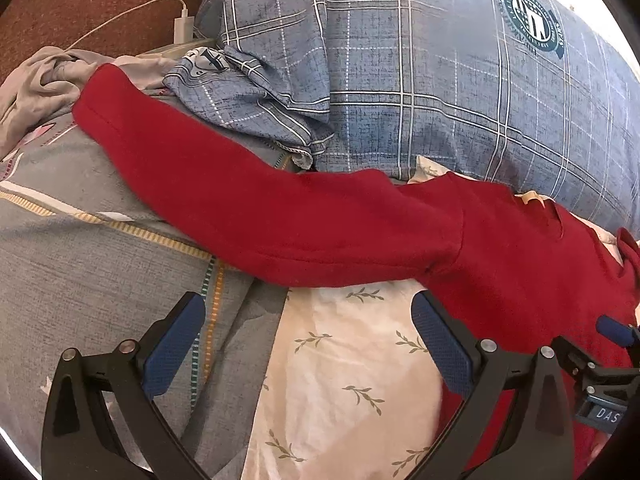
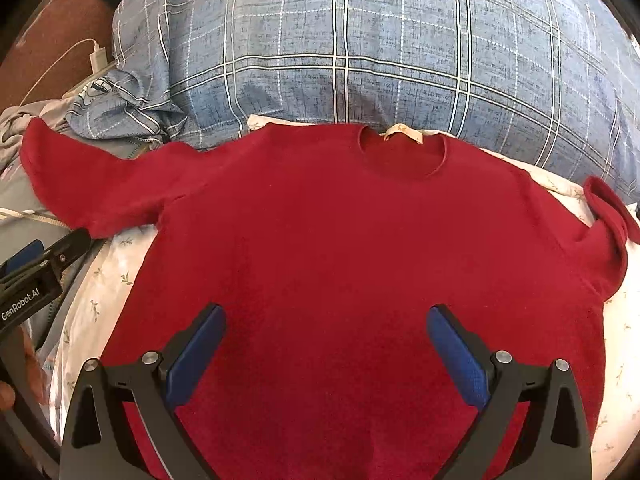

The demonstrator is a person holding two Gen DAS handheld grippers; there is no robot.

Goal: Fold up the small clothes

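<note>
Sweater: you have it flat, sleeves out, ready for folding.
Left gripper: jaws spread, empty, just below the sleeve.
Right gripper: jaws spread over the body, gripping nothing.

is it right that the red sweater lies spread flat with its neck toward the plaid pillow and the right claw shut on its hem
Not quite. The red sweater does lie flat, neck toward the plaid pillow, but the right claw is open above the body, gripping nothing. The right wrist view shows it.
</note>
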